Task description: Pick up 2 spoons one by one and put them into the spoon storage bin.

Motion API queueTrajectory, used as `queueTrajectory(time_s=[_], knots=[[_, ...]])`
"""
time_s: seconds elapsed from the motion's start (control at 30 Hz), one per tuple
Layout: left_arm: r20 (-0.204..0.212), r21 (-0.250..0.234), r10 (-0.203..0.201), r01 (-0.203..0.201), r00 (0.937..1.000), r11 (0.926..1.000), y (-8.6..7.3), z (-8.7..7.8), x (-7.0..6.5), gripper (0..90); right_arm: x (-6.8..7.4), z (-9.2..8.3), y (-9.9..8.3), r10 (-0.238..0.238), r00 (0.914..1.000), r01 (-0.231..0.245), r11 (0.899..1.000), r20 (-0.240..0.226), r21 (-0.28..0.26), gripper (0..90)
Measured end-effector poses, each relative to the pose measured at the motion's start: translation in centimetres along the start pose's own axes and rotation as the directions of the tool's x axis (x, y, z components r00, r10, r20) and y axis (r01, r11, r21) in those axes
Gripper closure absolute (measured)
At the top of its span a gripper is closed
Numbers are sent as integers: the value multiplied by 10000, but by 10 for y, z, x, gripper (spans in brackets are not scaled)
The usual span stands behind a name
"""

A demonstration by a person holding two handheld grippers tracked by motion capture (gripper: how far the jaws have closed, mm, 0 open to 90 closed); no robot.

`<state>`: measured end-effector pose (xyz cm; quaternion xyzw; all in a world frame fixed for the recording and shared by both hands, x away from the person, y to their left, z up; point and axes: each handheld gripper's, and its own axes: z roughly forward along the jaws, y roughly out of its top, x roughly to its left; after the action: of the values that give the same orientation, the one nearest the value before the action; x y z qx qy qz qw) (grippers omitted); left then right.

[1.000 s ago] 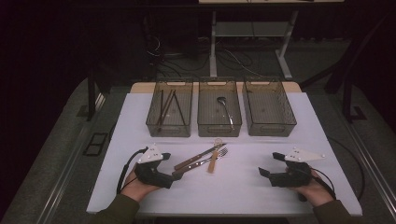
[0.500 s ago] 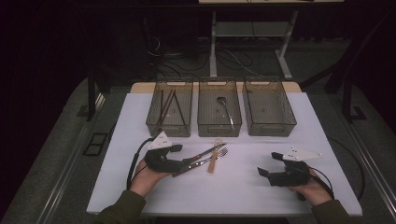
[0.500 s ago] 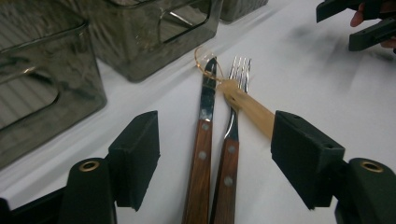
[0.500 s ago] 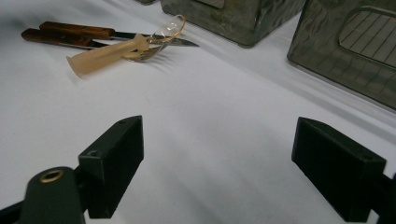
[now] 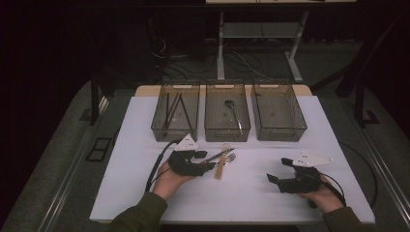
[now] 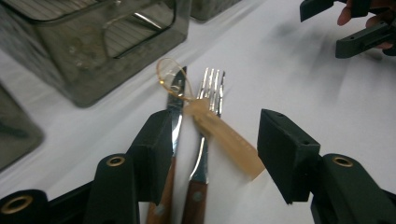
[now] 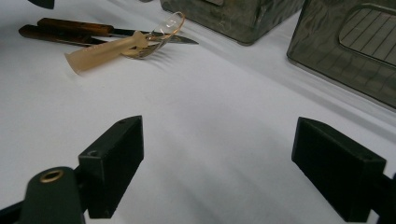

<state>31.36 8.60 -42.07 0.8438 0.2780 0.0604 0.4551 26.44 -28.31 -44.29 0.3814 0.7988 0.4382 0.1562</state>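
Closing around cutlery: left gripper [image 6: 212, 154] jaws just narrowing, half-open, knife [image 6: 173, 116] and fork [image 6: 205, 135] between them; left pad at knife, right pad clear. Both lie on table [image 5: 270, 203] before bins [image 5: 227, 116], plastic spoon [image 6: 224, 135] across fork. Metal stiff, slick; grip wooden handles. Spoon light, likely to slide off. Right gripper [image 7: 217, 163] wide, empty.

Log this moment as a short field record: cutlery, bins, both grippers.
surface: white table
loose cutlery: knife and fork side by side, plastic spoon lying across the fork
left bin: sticks
middle bin: metal spoon
right bin: looks empty
left gripper: jaws have just been closing around knife and fork; one pad at the knife, the other still apart
right gripper: open over bare table, nothing between jaws
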Motion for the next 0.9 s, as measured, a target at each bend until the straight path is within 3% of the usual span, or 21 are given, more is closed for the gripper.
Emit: queueTrajectory(time_s=[0.37,0.6,0.9], knots=[[24,744,354,-354,9994,9966,-2,22,-19,513,1,-1,0,-85,10000,85,10000,-31,4,168],[-70,1216,655,-642,9978,9905,-5,31,-25,529,1,-1,0,-73,10000,73,10000,-51,25,168],[-259,1564,600,-552,9979,9861,-8,38,-27,539,1,-1,0,-122,9999,122,9999,-63,-5,168]])
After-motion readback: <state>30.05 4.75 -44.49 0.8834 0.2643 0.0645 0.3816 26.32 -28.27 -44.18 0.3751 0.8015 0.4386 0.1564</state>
